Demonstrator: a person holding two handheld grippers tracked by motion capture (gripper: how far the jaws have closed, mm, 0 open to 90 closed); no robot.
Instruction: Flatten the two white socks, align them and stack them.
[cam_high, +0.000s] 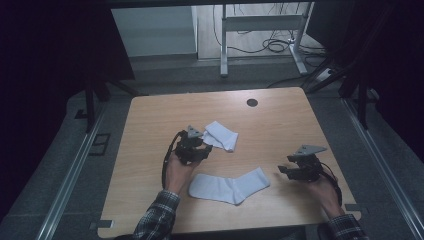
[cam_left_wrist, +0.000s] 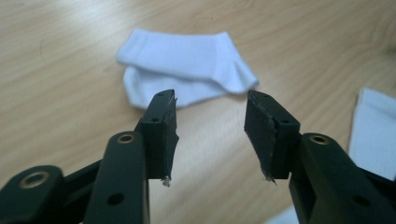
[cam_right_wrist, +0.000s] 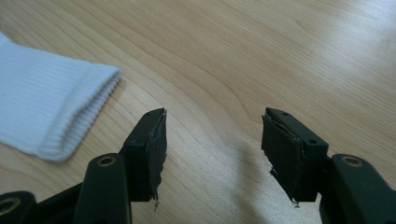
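- High view: the left gripper (cam_high: 202, 145) is hovering over the pale wooden table (cam_high: 280, 125) with its jaws apart and holding nothing, just beside the folded white cotton sock (cam_high: 221, 135); its nearness suggests that this sock is the thing being worked on. The right gripper (cam_high: 286, 169) is waiting near the table's right edge, also spread and empty, pointing toward the cuff of the flat white cotton sock (cam_high: 229, 186), which is lying stretched out near the front edge between the two hands. A dark round cable hole (cam_high: 252, 102) is sitting near the far edge.
- Left gripper view: the left gripper (cam_left_wrist: 211, 114) is aiming at the folded white cotton sock (cam_left_wrist: 187, 65), which is lying doubled over just beyond the parted jaws, untouched. A corner of the flat white cotton sock (cam_left_wrist: 373, 135) is showing at the right.
- Right gripper view: the right gripper (cam_right_wrist: 212, 135) is standing wide open above bare wood, apart from the ribbed cuff of the flat white cotton sock (cam_right_wrist: 51, 107), probably lined up for a pinch there.
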